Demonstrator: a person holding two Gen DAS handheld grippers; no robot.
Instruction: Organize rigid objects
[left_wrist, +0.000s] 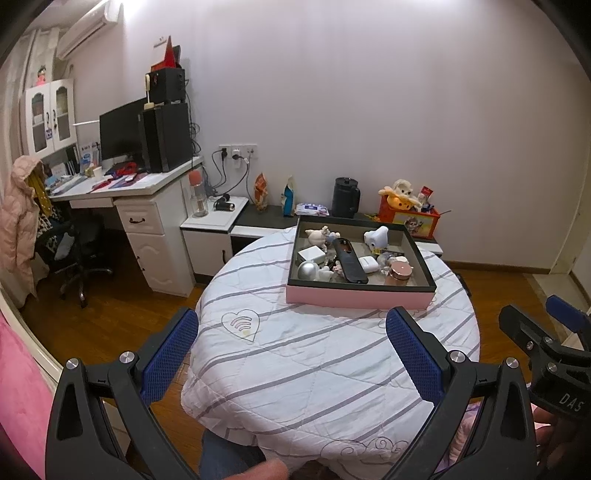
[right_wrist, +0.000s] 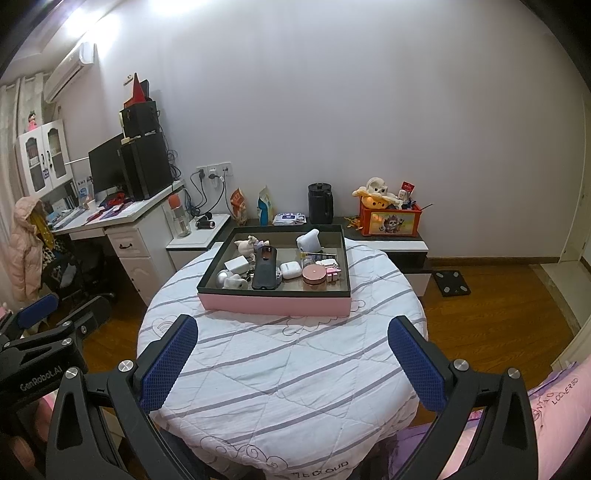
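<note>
Your left claw (left_wrist: 291, 354) is held level, its blue pads spread wide and empty. Your right claw (right_wrist: 293, 356) matches it, close alongside.

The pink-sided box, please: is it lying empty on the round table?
No, the pink-sided box holds several small things, among them a long black case and a round pink jar.

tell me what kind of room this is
Most likely a bedroom or study at home. A desk with a monitor stands by the wall, an air conditioner hangs above, and a quilt-covered round table holds a pink tray of small household items.
</note>
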